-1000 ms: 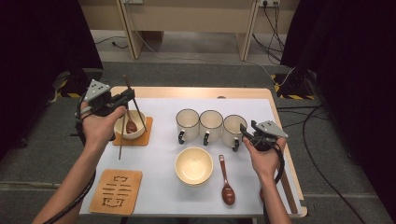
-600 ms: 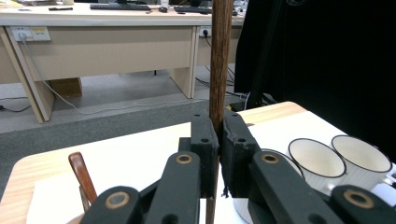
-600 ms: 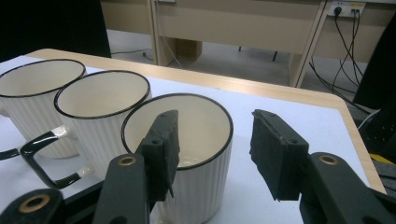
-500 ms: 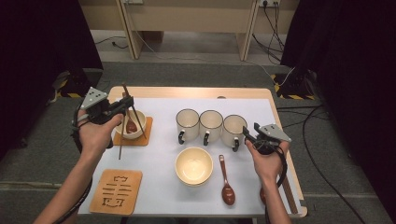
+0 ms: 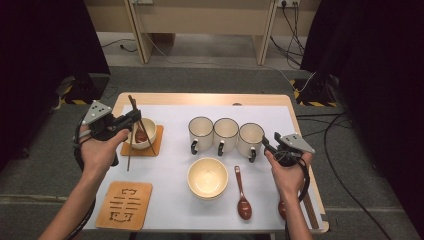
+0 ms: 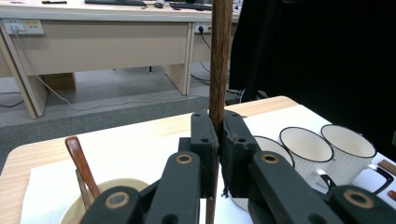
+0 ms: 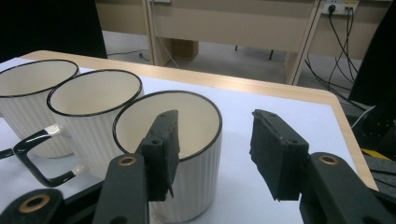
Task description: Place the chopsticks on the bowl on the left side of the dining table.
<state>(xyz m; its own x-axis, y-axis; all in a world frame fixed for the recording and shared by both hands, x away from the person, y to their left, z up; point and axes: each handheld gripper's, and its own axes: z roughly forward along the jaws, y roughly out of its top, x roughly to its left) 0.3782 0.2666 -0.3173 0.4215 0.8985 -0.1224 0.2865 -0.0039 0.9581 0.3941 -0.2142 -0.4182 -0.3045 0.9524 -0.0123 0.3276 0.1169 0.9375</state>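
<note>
The left hand-held gripper [image 6: 218, 154] clamps a chopstick [image 6: 219, 60]; the high view shows its lower end beside the coaster [image 5: 150, 147].

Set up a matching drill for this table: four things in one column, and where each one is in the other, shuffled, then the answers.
Things
1. chopstick
2. left bowl
3. loose spoon
4. patterned coaster

Places
A. bare, at the near left corner
B. on the orange coaster, a spoon in it
C. clamped in the left tool
D. flat on the mat, right of the middle bowl

Pairs: 1-C, 2-B, 3-D, 4-A
</note>
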